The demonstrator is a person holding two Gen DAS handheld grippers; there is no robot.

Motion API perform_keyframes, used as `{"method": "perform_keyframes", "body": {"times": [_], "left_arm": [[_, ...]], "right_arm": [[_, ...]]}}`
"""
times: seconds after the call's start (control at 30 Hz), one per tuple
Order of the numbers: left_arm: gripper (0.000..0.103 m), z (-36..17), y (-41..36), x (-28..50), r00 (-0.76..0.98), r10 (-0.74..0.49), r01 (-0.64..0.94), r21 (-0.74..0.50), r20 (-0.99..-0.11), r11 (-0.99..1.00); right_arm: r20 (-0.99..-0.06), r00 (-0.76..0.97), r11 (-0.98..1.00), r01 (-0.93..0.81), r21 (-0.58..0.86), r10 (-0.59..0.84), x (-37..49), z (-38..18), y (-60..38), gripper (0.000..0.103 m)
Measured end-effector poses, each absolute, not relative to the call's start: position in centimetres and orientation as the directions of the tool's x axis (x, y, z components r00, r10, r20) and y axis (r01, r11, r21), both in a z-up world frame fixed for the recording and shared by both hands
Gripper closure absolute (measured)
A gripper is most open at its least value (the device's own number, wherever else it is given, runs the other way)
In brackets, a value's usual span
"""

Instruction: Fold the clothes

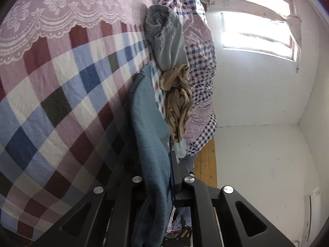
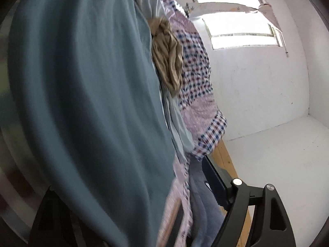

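Left hand-held gripper: jaws nearly closed, pinching a fold of the blue-grey fleece garment; cloth ran between the two black fingers and hung down past the linkage; view rolled sideways, so the bed with its checked sheet stood along the left and the white wall along the right; gripper pointed roughly level, slightly downward, along the bed toward the window.

Right hand-held gripper: jaws stood wide; one black finger showed clear at lower right, the other mostly hidden behind the teal-looking garment, which filled the left of that view, blurred; cloth lay between the fingers, but whether a pad pressed on it, cannot tell; view likewise rolled.

Beyond the held garment on the bed: a grey knitted garment, a crumpled tan garment just beside it, and a bunched checked quilt against the wall side; a lace-patterned cover lay at the far end.
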State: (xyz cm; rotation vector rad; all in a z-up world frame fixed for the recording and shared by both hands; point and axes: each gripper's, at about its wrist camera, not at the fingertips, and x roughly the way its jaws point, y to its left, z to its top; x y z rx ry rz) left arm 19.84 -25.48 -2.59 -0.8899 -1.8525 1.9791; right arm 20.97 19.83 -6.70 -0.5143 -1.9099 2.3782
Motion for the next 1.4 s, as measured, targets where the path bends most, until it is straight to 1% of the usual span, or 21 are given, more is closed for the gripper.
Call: {"method": "perform_keyframes", "body": {"times": [0.1, 0.23, 0.27, 0.3, 0.33, 0.37, 0.4, 0.47, 0.67, 0.73, 0.8, 0.83, 0.97, 1.17, 1.4], "left_arm": [[0.095, -2.6, -25.5, 19.8, -0.766, 0.593, 0.207, -0.968, -0.251, -0.141], [0.095, -2.3, -25.4, 19.8, -0.762, 0.589, 0.209, -0.963, -0.269, -0.169], [0.095, -2.4, -25.4, 19.8, -0.762, 0.588, 0.214, -0.962, -0.273, -0.170], [0.095, -2.5, -25.4, 19.9, -0.761, 0.586, 0.219, -0.961, -0.278, -0.171], [0.095, -2.5, -25.5, 19.9, -0.760, 0.584, 0.225, -0.958, -0.286, -0.176], [0.095, -2.6, -25.4, 19.9, -0.758, 0.583, 0.229, -0.956, -0.293, -0.182], [0.095, -2.6, -25.4, 20.0, -0.757, 0.581, 0.233, -0.954, -0.299, -0.188], [0.095, -2.6, -25.3, 20.0, -0.754, 0.578, 0.240, -0.950, -0.313, -0.201], [0.095, -2.6, -25.1, 20.3, -0.747, 0.565, 0.258, -0.936, -0.350, -0.238], [0.095, -2.5, -25.1, 20.3, -0.747, 0.561, 0.259, -0.933, -0.357, -0.249], [0.095, -2.4, -25.0, 20.4, -0.746, 0.558, 0.258, -0.930, -0.364, -0.261], [0.095, -2.3, -25.0, 20.4, -0.746, 0.556, 0.258, -0.929, -0.367, -0.267], [0.095, -1.8, -24.7, 20.4, -0.748, 0.553, 0.241, -0.927, -0.366, -0.289], [0.095, -1.1, -24.3, 20.6, -0.749, 0.553, 0.219, -0.924, -0.365, -0.313], [0.095, 1.0, -23.7, 21.4, -0.766, 0.560, 0.157, -0.937, -0.316, -0.314]], "right_arm": [[-0.224, -0.938, -0.208, 0.172, -0.963, 0.264, 21.6, -6.7, 21.6, 0.020], [-0.208, -0.945, -0.172, 0.168, -0.971, 0.251, 22.4, -7.0, 22.6, 0.021], [-0.211, -0.946, -0.165, 0.173, -0.971, 0.246, 22.6, -7.1, 22.6, 0.026], [-0.215, -0.947, -0.156, 0.181, -0.971, 0.239, 22.7, -7.4, 22.7, 0.028], [-0.223, -0.947, -0.153, 0.191, -0.970, 0.232, 22.8, -7.5, 22.8, 0.034], [-0.230, -0.947, -0.150, 0.200, -0.968, 0.225, 22.9, -7.7, 22.9, 0.045], [-0.252, -0.942, -0.149, 0.223, -0.963, 0.223, 22.9, -7.9, 23.0, 0.051], [-0.269, -0.936, -0.148, 0.240, -0.959, 0.225, 23.0, -8.2, 23.1, 0.066], [-0.336, -0.911, -0.214, 0.288, -0.934, 0.240, 22.2, -7.6, 23.7, 0.086], [-0.352, -0.903, -0.247, 0.292, -0.924, 0.248, 22.2, -7.2, 24.0, 0.087], [-0.362, -0.897, -0.284, 0.288, -0.915, 0.255, 22.2, -6.6, 24.3, 0.091], [-0.366, -0.894, -0.302, 0.286, -0.910, 0.258, 22.3, -6.3, 24.5, 0.094], [-0.358, -0.903, -0.364, 0.259, -0.895, 0.237, 22.6, -4.9, 24.8, 0.098], [-0.323, -0.927, -0.418, 0.222, -0.881, 0.190, 23.6, -2.9, 24.5, 0.099], [-0.273, -0.950, -0.482, 0.169, -0.860, 0.154, 25.3, 0.2, 23.9, 0.100]]}}
